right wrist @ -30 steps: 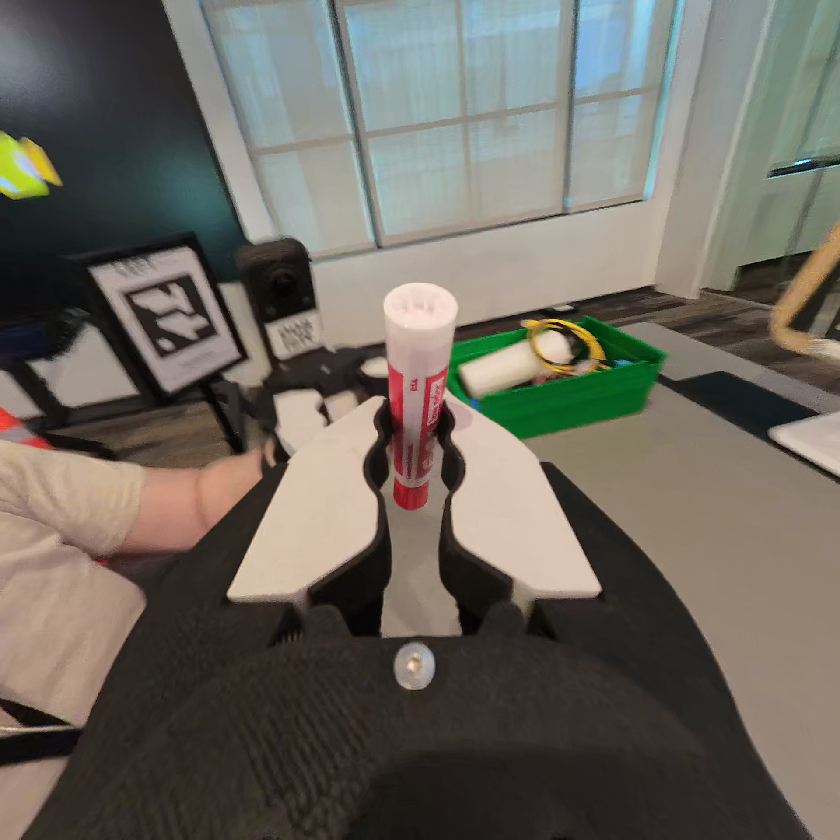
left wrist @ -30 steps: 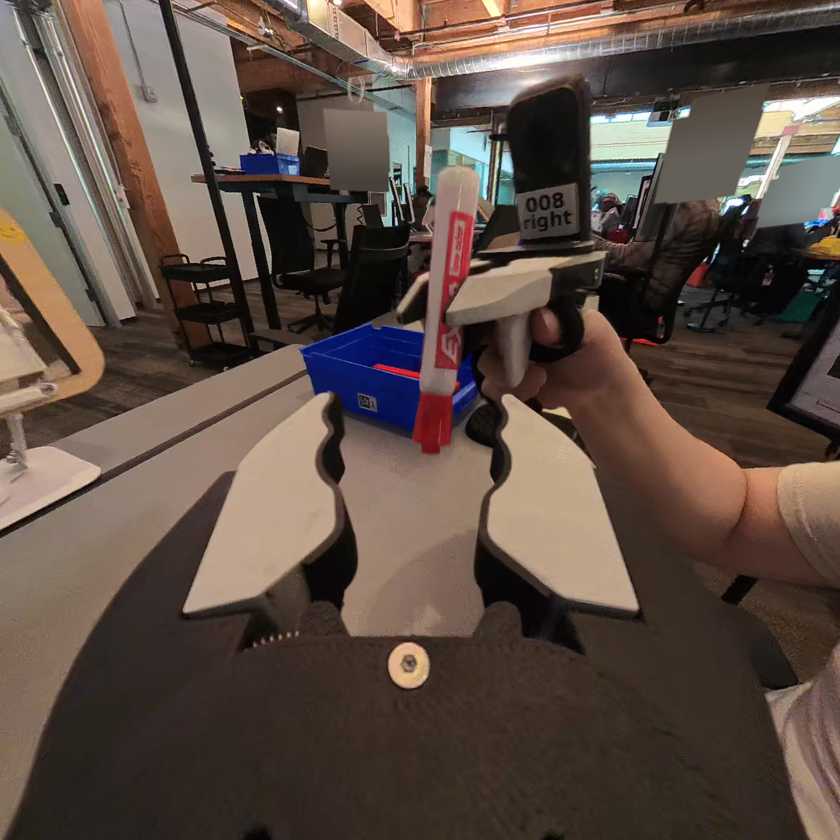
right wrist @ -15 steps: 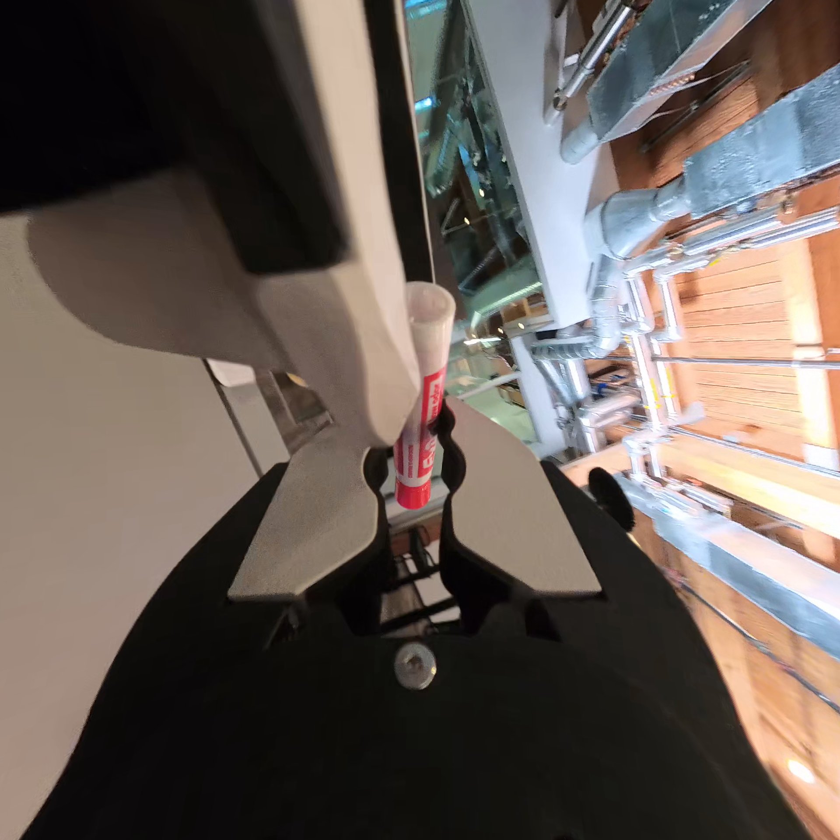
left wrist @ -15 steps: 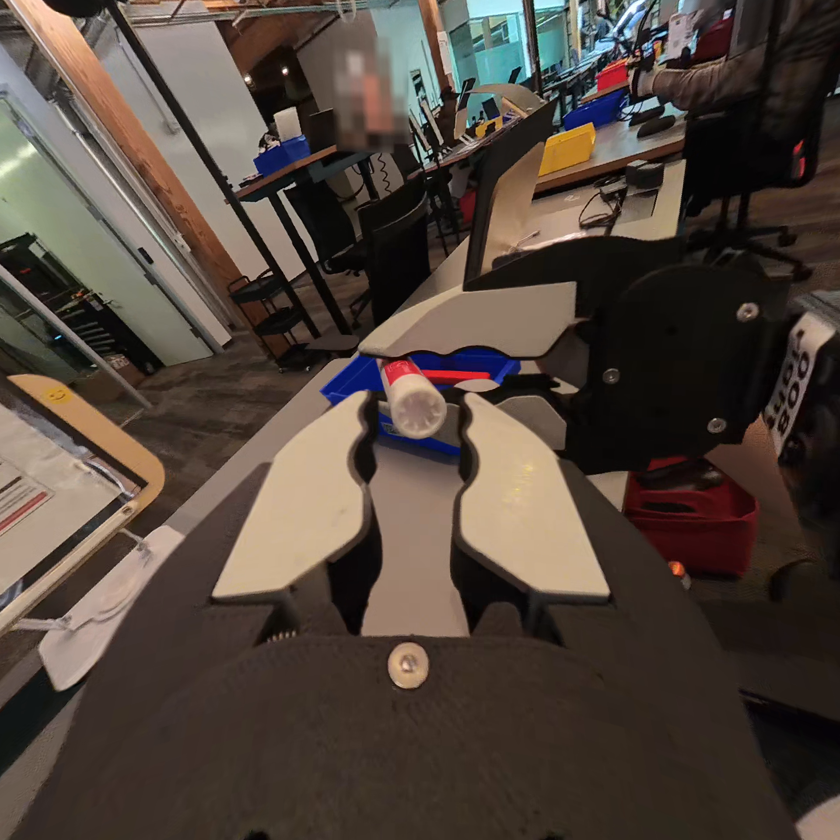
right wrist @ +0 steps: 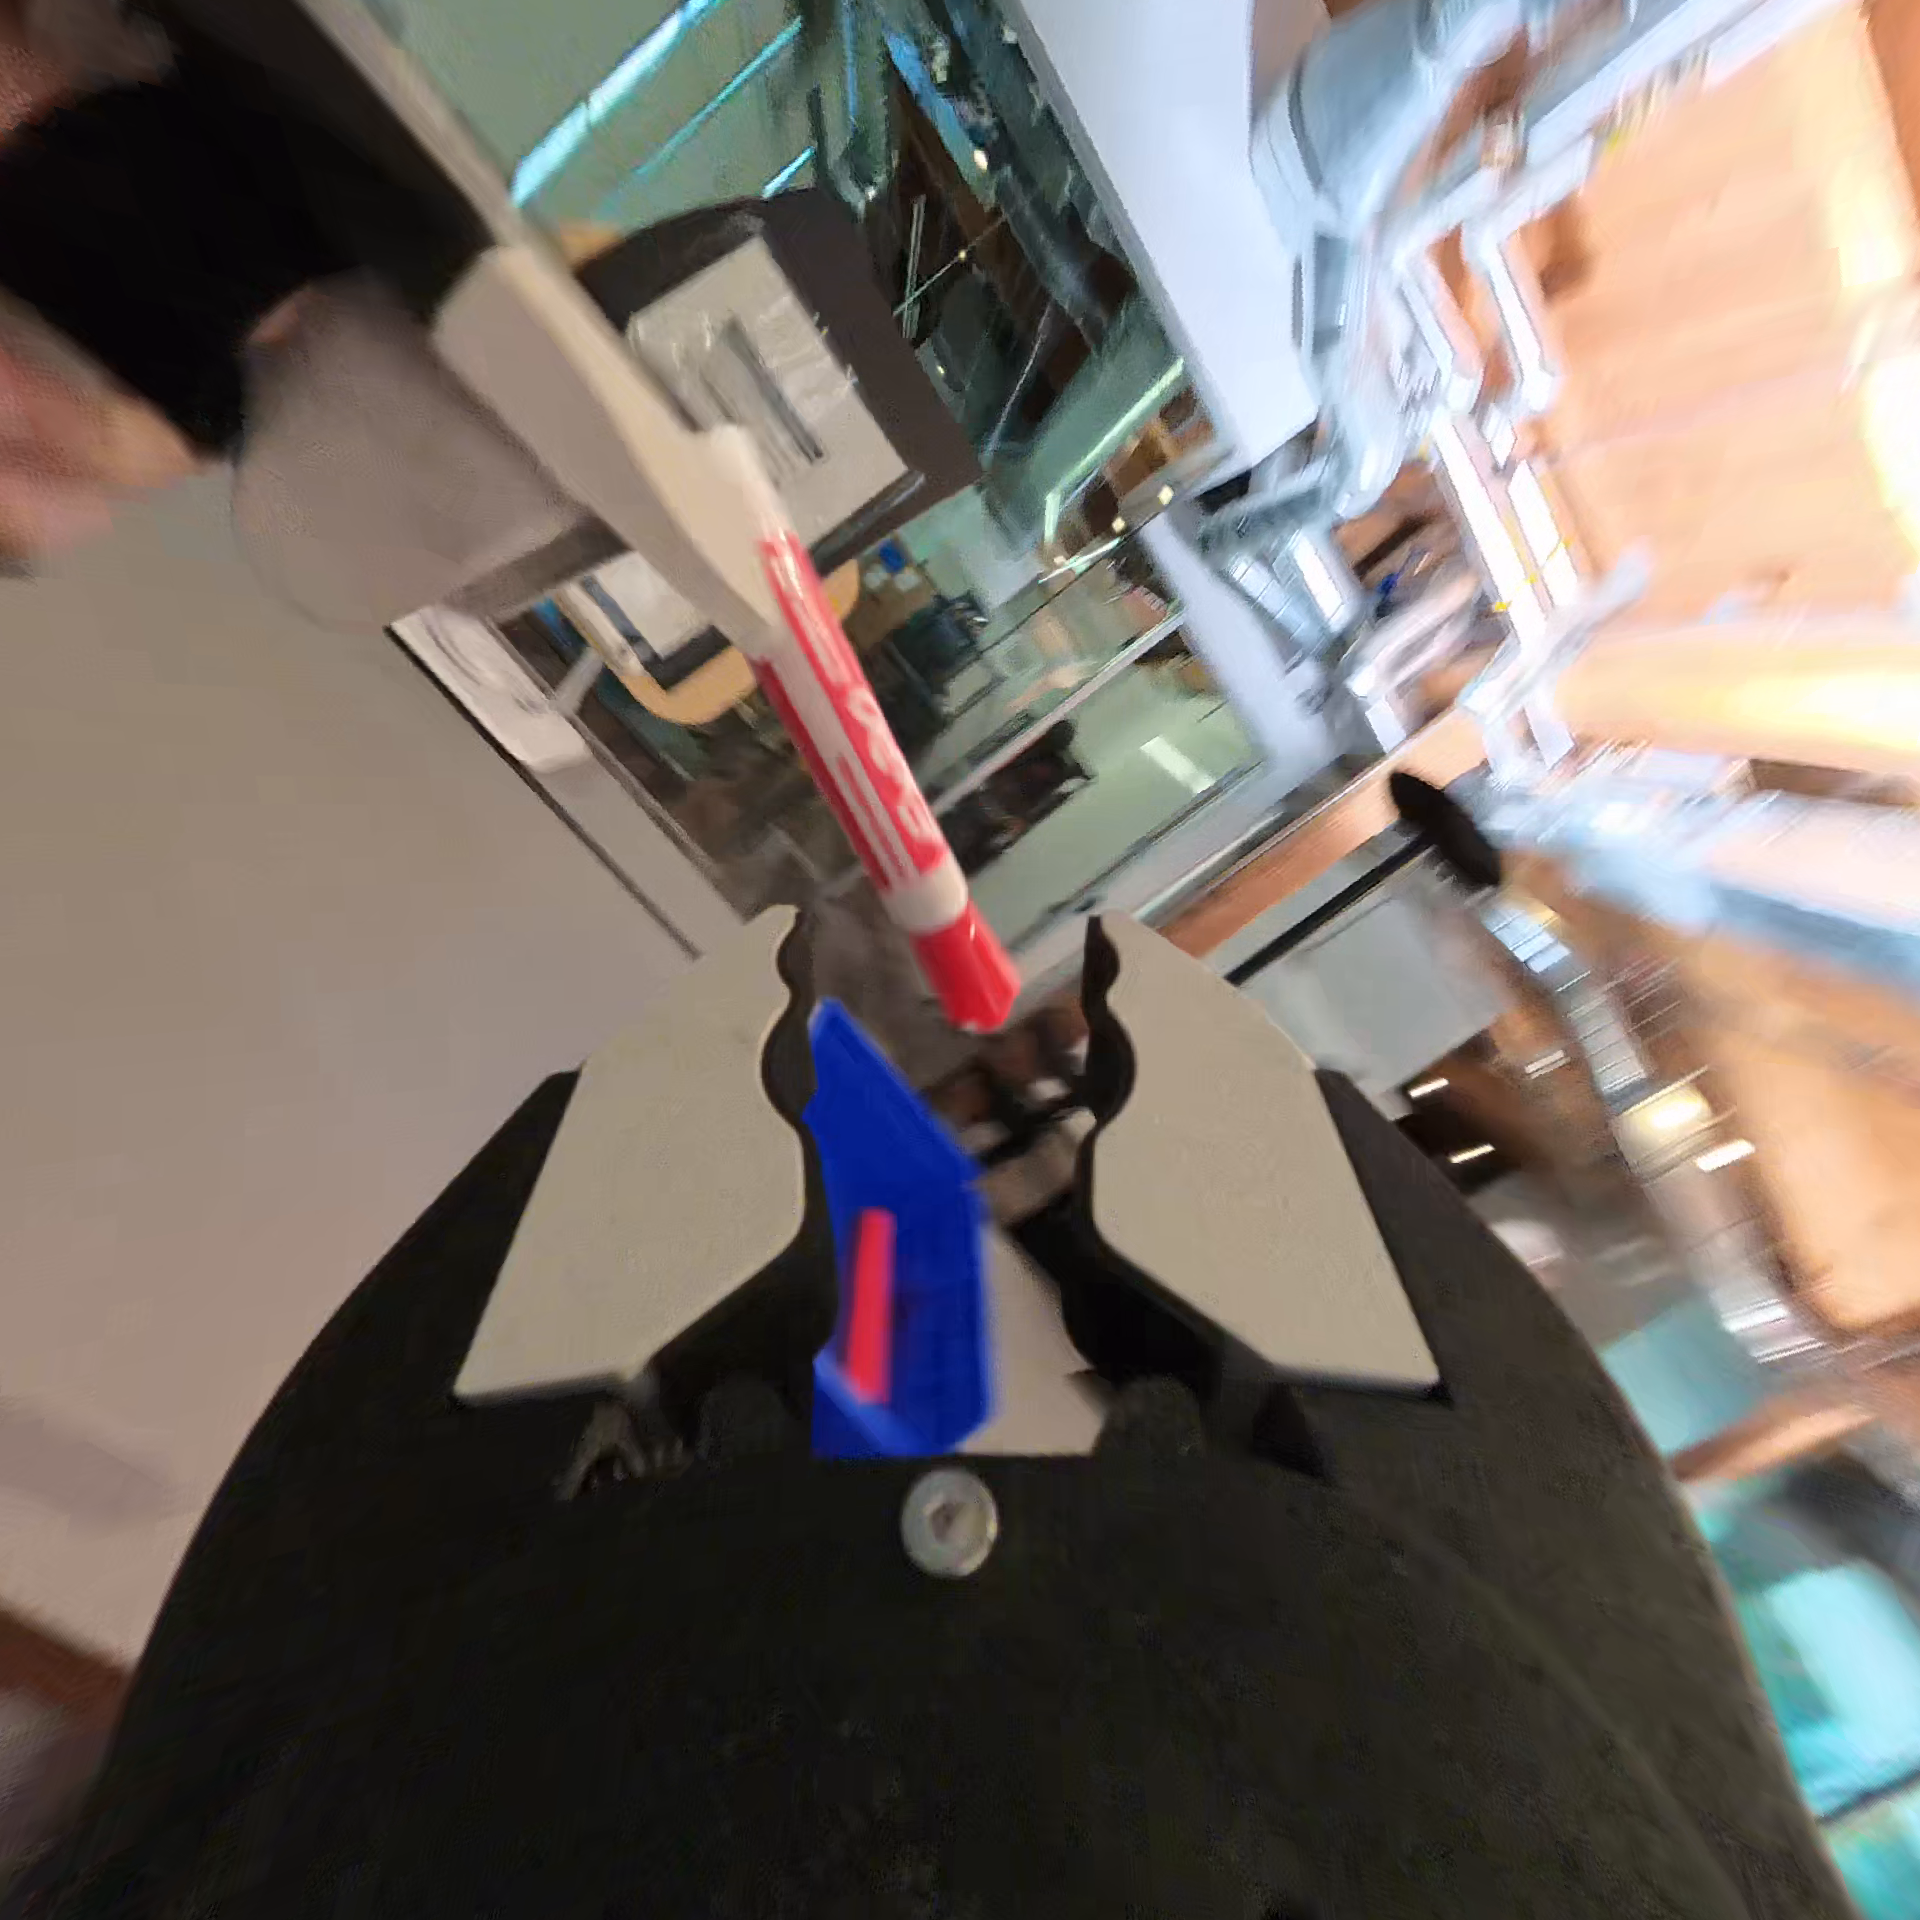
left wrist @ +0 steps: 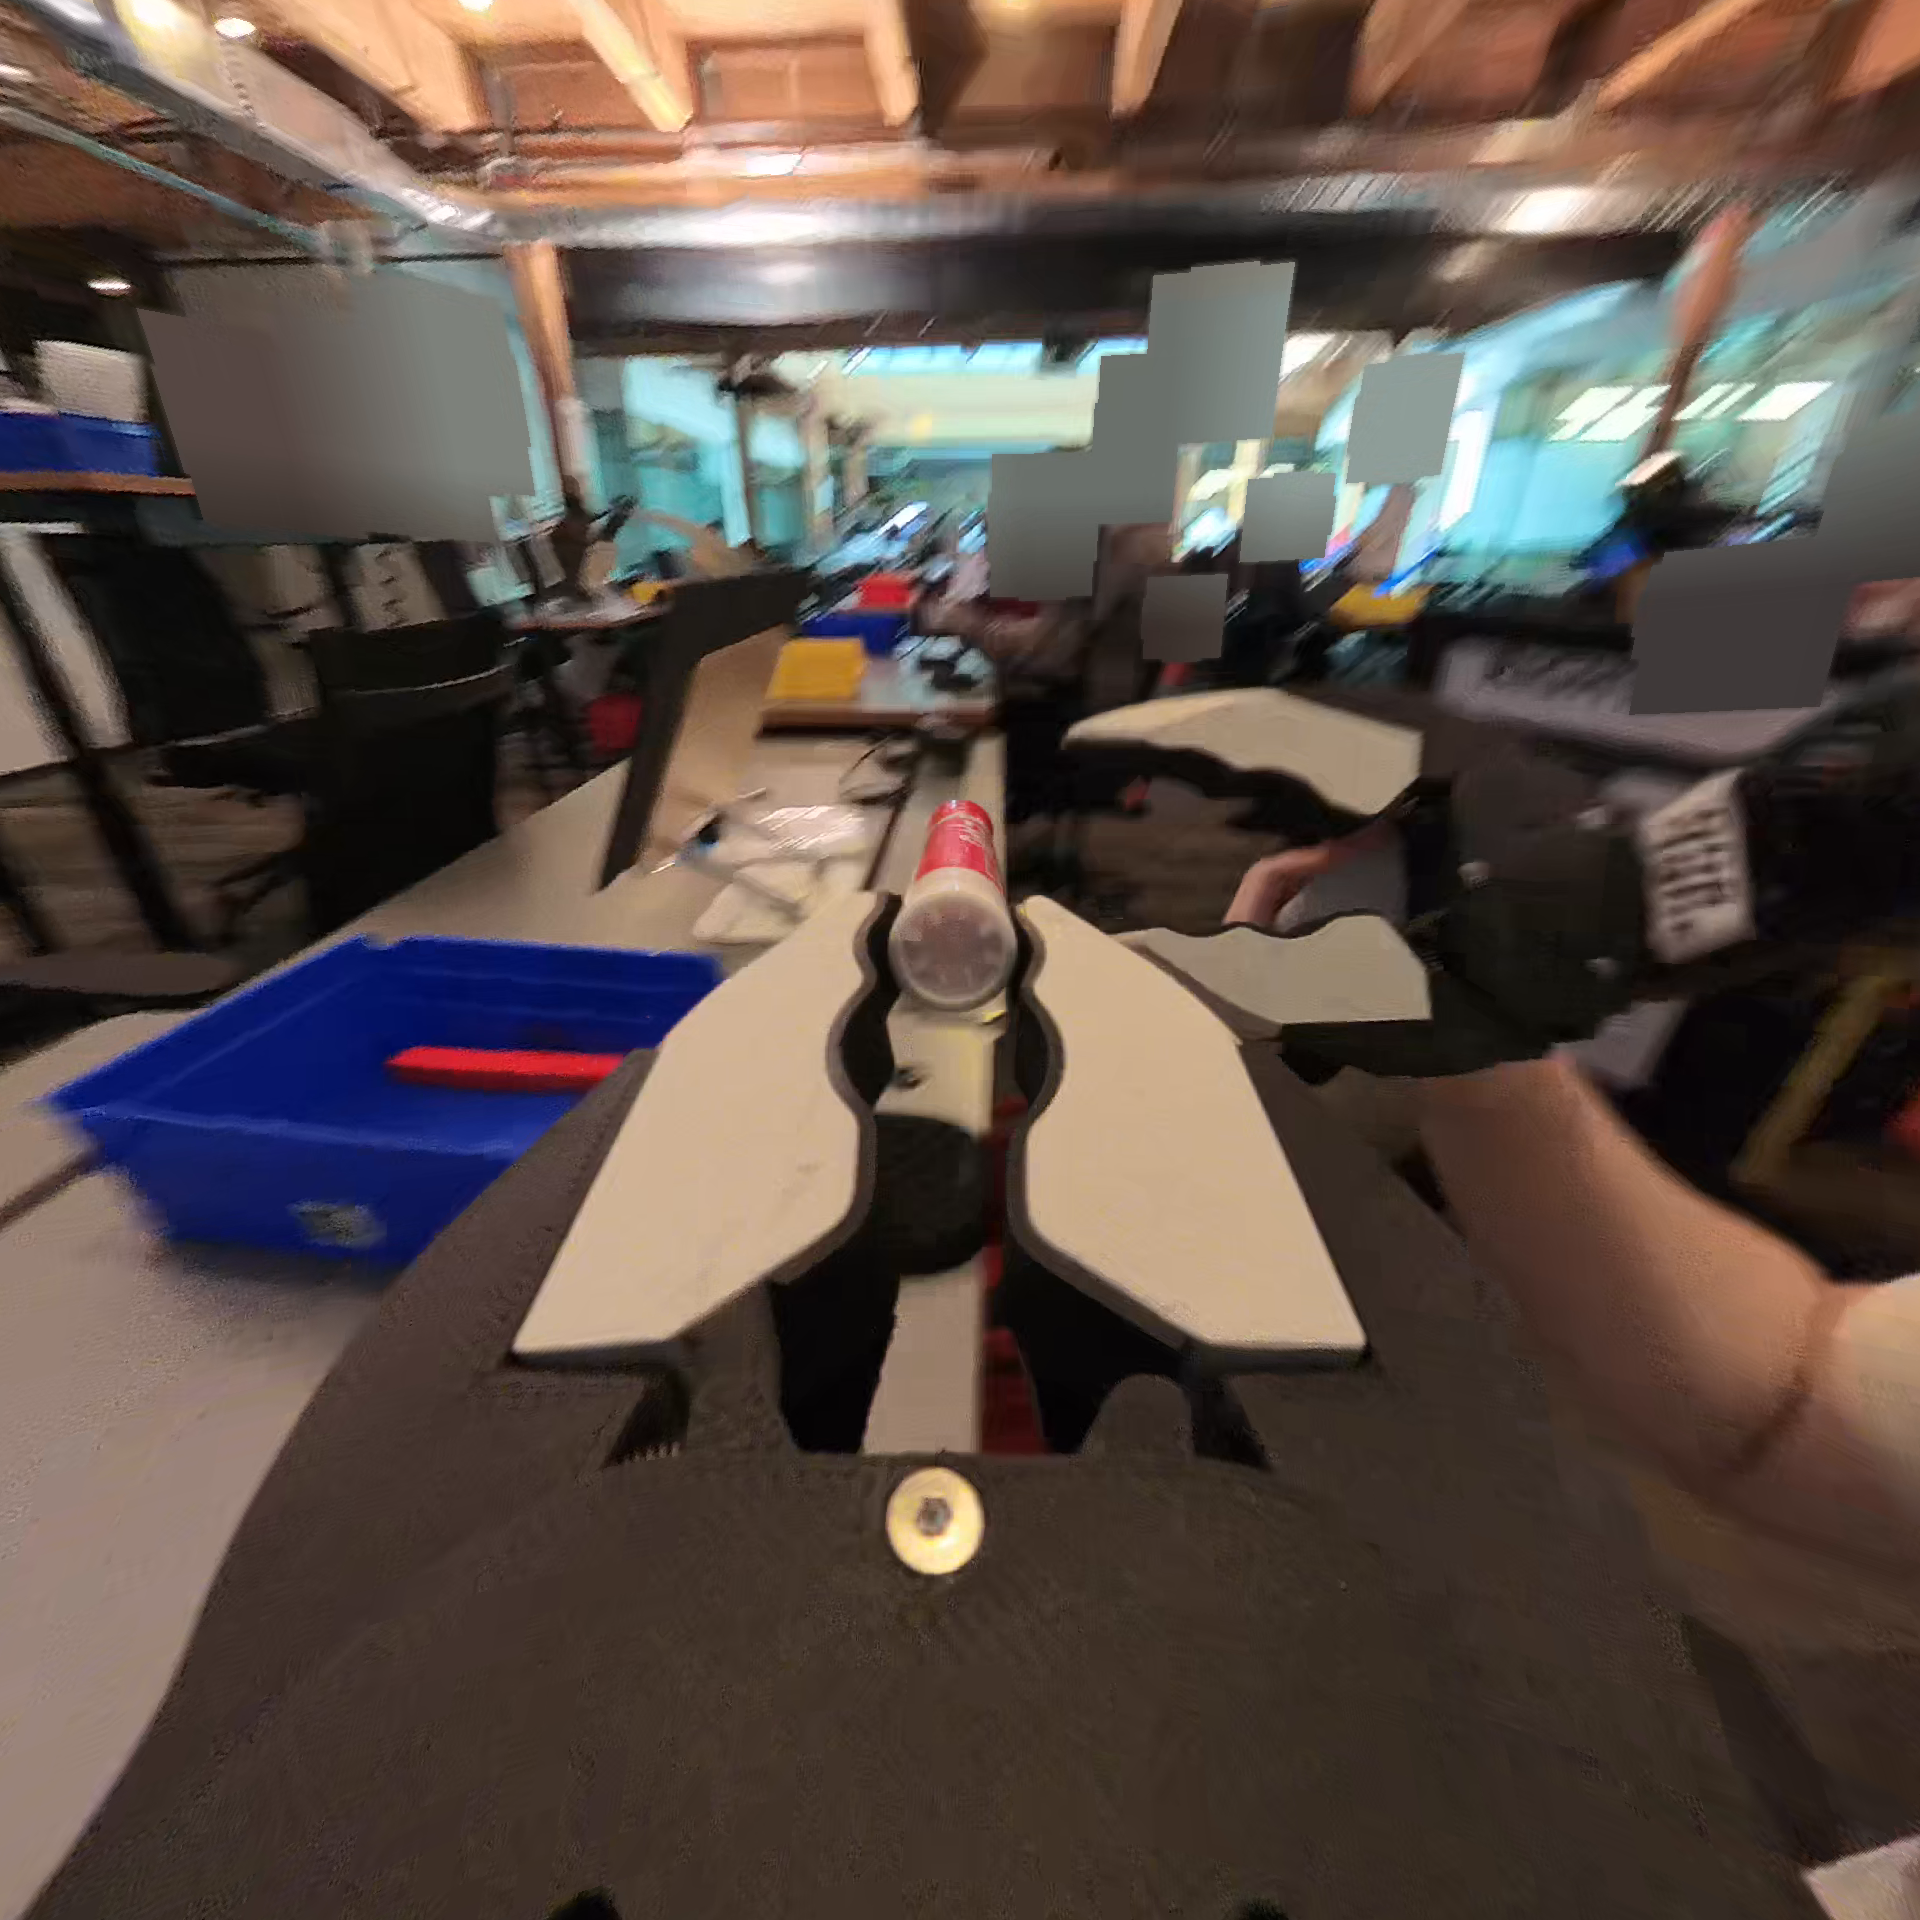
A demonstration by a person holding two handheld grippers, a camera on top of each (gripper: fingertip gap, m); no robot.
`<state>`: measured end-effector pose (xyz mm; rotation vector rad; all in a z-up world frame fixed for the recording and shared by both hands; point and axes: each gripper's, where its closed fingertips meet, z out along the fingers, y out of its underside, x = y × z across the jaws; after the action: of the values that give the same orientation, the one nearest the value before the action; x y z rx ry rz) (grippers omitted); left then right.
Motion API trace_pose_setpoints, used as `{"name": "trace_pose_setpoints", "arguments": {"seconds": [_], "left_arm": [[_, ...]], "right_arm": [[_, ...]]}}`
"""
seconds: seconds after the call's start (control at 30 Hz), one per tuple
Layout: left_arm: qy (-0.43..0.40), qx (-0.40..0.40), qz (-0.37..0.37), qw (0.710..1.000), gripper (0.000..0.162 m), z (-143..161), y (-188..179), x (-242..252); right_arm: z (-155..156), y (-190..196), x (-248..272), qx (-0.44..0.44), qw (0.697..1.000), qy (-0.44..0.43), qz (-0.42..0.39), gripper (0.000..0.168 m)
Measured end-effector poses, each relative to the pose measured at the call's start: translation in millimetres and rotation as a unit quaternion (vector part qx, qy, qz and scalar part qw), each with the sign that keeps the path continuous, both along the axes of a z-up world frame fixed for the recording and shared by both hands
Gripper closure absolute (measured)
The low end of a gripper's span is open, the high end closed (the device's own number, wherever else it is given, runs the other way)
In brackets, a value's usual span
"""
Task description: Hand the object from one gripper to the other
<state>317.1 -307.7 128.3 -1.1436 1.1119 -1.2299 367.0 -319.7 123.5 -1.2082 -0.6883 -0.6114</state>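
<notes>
A red-and-white marker is clamped between the fingertips of my left gripper; in the left wrist view I see its white end face-on and its body points away. My right gripper is to the right of it, open and apart from the marker, with a hand on its handle. In the right wrist view the marker slants down from the left gripper at the upper left. Its red cap hangs just in front of the open, empty right gripper, touching neither finger.
A blue bin with a red stick in it sits on the grey table to the left; it also shows in the right wrist view. Desks, chairs and people fill the blurred office behind.
My left gripper has shut on the marker. My right gripper has opened, let go of it and drawn back. Both views have swung.
</notes>
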Motion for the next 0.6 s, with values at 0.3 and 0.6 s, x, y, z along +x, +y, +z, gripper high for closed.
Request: {"name": "trace_pose_setpoints", "arguments": {"seconds": [0.3, 0.6], "left_arm": [[-0.216, -0.116, -0.169, 0.955, 0.143, 31, -28, -33], [-0.178, -0.072, -0.181, 0.965, 0.143, 6, -56, -11]], "right_arm": [[25, -60, 4, -0.005, 0.691, 0.617, 0.376, 0.122], [39, -47, -8, 0.018, 0.581, 0.681, 0.446, 0.150]]}}
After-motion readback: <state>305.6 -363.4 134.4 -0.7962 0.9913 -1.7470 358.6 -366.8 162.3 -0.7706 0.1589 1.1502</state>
